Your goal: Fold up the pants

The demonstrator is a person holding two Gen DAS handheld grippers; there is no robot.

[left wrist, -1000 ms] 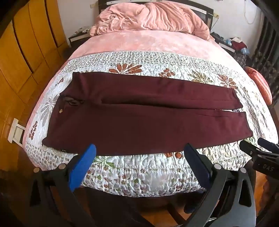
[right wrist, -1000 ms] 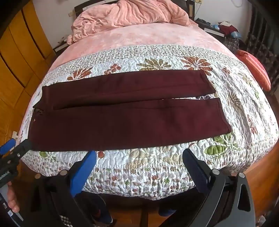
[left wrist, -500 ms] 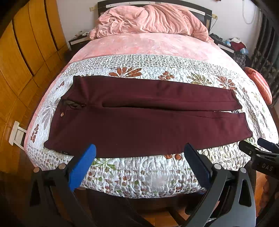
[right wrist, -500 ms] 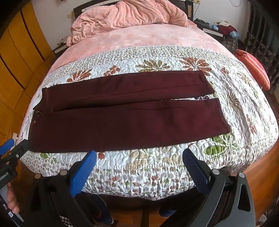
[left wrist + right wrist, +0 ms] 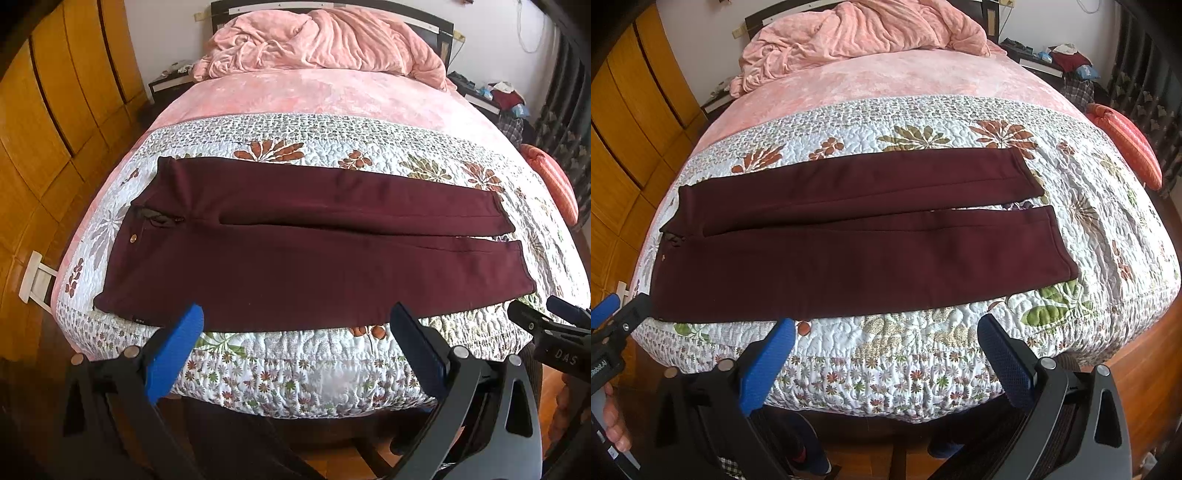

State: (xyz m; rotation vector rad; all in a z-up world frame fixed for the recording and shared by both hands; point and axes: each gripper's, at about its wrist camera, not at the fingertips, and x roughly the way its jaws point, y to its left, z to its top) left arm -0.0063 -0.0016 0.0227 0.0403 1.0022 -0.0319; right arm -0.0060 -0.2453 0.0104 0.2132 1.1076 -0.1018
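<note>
Since a second ago you have drawn both claws slightly back from the bed, so a little more of its near edge shows; the pants have not shifted. Your left claw [image 5: 295, 332] hangs just off the near edge of the quilt [image 5: 295, 369] with its fingers spread wide and nothing between them. Your right claw [image 5: 886, 339] is the same: fingers apart, empty, just short of the bed.

The pants [image 5: 295, 258] lie flat across the quilt, waist to the left and cuffs to the right, the two legs side by side with a thin gap opening toward the cuffs. The near leg runs close to the near edge of the bed.

Your left view shows the waist end clearly, with a small brass button [image 5: 134, 239] and the open fly, and your right claw's tip at the far right. Your right view shows the cuffs better, plus bare quilt to their right and an orange pillow [image 5: 1126, 144] at the bed's right side. It also catches your left hand [image 5: 613, 424] at its left edge. A rumpled pink blanket [image 5: 325, 40] sits at the far end.
</note>
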